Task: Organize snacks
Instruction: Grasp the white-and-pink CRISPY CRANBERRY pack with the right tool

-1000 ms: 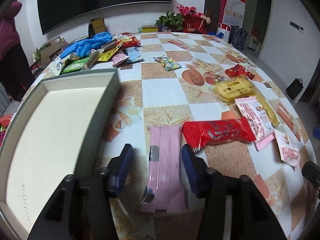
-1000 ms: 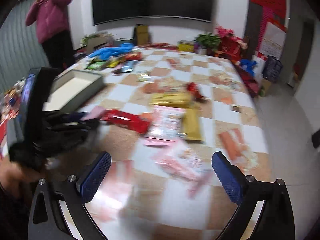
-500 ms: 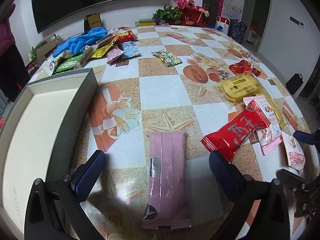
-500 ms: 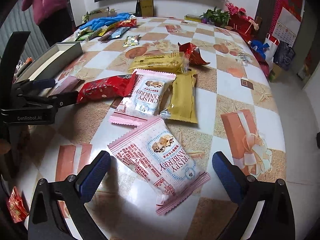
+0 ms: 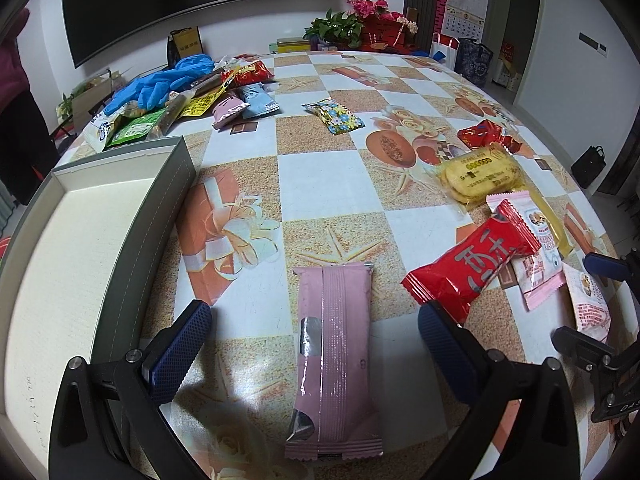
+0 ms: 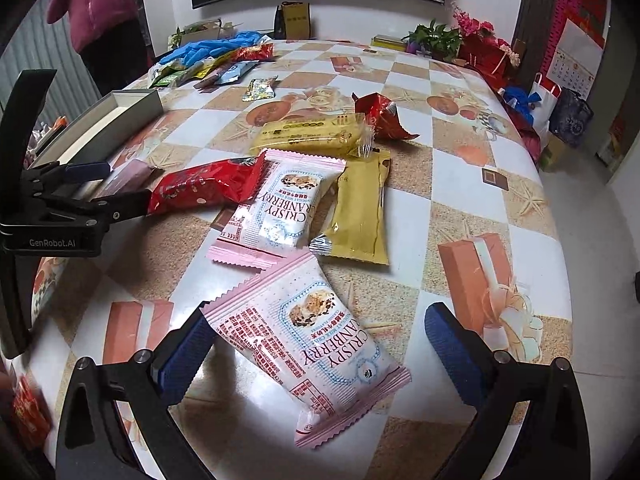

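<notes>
A plain pink packet [image 5: 334,360] lies flat on the checked tablecloth. My left gripper [image 5: 314,316] stands open wide on either side of it, its pads clear of the wrapper. To the left sits the grey box [image 5: 168,208] with a cream inside, holding nothing. A red packet [image 5: 472,268] rests just beyond the left gripper's right finger. My right gripper [image 6: 318,316] is open over a pink-and-white cranberry packet [image 6: 308,340], whose corner overlaps the gripper's left finger. A second cranberry packet [image 6: 280,204], a gold packet [image 6: 360,212] and a yellow biscuit packet [image 6: 308,136] lie beyond.
A pile of snacks and blue gloves [image 5: 180,92] sits at the table's far side, with a small flowered packet [image 5: 334,118] nearer. A crumpled red wrapper [image 6: 380,114] lies past the biscuits. A person in a pink top [image 6: 104,12] stands behind the table. The table's edge curves close on the right.
My left gripper's jaws have spread wide from around the pink packet, and the red packet has swung to a slant. My right gripper has come down over the near cranberry packet.
</notes>
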Motion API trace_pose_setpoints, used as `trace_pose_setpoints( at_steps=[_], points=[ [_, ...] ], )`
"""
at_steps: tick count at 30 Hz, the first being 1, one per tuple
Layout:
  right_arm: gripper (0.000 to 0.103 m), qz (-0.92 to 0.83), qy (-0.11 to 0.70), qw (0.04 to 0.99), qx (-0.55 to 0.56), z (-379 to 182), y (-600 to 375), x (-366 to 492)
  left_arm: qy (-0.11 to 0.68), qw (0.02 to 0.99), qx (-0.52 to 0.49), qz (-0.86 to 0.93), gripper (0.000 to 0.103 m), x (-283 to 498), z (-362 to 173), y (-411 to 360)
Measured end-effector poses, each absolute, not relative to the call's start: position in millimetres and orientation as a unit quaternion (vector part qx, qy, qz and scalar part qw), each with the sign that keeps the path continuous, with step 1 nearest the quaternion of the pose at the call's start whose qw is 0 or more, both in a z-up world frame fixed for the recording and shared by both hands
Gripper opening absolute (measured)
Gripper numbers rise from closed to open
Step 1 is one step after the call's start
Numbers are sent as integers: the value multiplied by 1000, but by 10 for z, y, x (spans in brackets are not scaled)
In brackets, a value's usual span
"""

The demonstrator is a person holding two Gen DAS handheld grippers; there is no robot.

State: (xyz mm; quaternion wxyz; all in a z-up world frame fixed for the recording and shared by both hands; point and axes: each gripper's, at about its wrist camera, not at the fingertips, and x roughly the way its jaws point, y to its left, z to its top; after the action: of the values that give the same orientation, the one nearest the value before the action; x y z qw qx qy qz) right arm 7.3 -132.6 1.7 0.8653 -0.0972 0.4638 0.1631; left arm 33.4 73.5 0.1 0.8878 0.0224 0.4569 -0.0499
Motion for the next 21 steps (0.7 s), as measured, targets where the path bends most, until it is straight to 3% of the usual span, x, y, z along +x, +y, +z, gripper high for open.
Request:
trace_pose_setpoints(
  at_steps=[21],
  points=[
    [102, 160, 472, 861, -102, 36, -1331, 44, 457, 888, 22, -50, 103, 325, 0, 731]
  ],
)
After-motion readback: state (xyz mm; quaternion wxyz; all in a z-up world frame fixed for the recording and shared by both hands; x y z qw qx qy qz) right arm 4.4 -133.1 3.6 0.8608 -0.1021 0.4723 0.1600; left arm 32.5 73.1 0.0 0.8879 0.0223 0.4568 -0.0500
